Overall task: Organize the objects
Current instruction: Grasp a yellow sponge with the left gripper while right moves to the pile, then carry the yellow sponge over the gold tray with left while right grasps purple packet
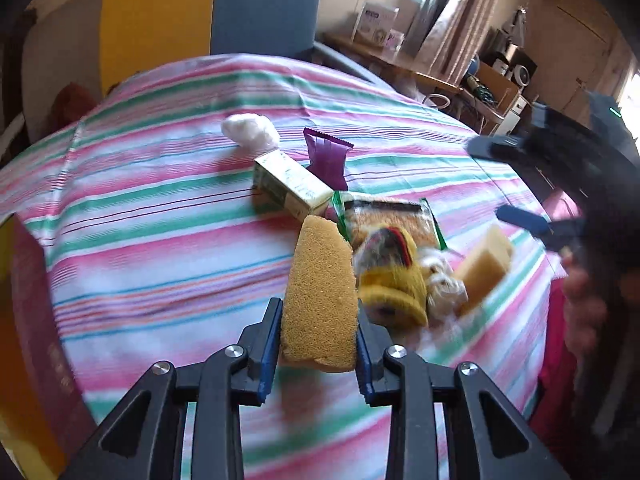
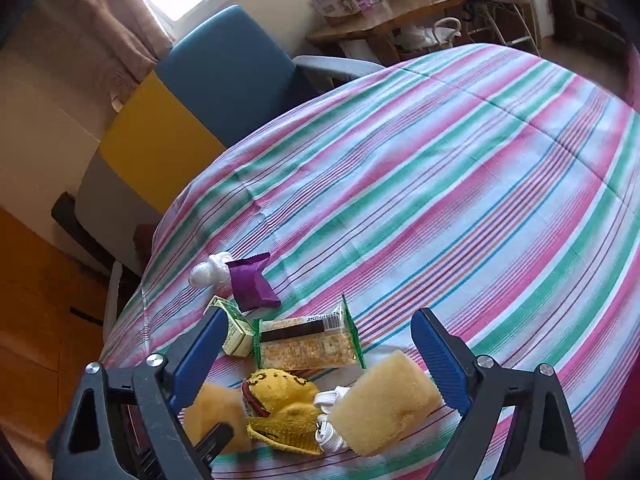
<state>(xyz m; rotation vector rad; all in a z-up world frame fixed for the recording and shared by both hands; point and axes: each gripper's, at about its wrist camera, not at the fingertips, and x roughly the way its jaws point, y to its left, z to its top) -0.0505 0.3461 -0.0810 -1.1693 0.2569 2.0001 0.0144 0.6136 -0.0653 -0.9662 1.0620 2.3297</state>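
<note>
My left gripper [image 1: 319, 314] is shut on an upright tan sponge [image 1: 320, 292], its pads pressing both sides just above the striped tablecloth [image 1: 160, 240]. Right of the sponge lie a yellow knitted item [image 1: 390, 276], a white cord [image 1: 444, 280] and a pale sponge [image 1: 484, 264]. Behind them sit a cracker packet [image 1: 388, 216], a green-and-white carton [image 1: 290, 182], a purple packet [image 1: 327, 158] and a cotton ball [image 1: 250, 128]. My right gripper [image 2: 320, 316] hangs open over the pile, with the pale sponge [image 2: 384, 404] and yellow knitted item [image 2: 284, 404] below its jaws. The tan sponge [image 2: 216, 408] shows at lower left.
A blue chair [image 1: 264, 8] stands behind the table's far edge. A maroon box [image 1: 36, 320] sits at the left edge. A person's hand [image 1: 584, 304] holds the right gripper at the right. A wooden shelf [image 2: 384, 20] with boxes stands beyond the table.
</note>
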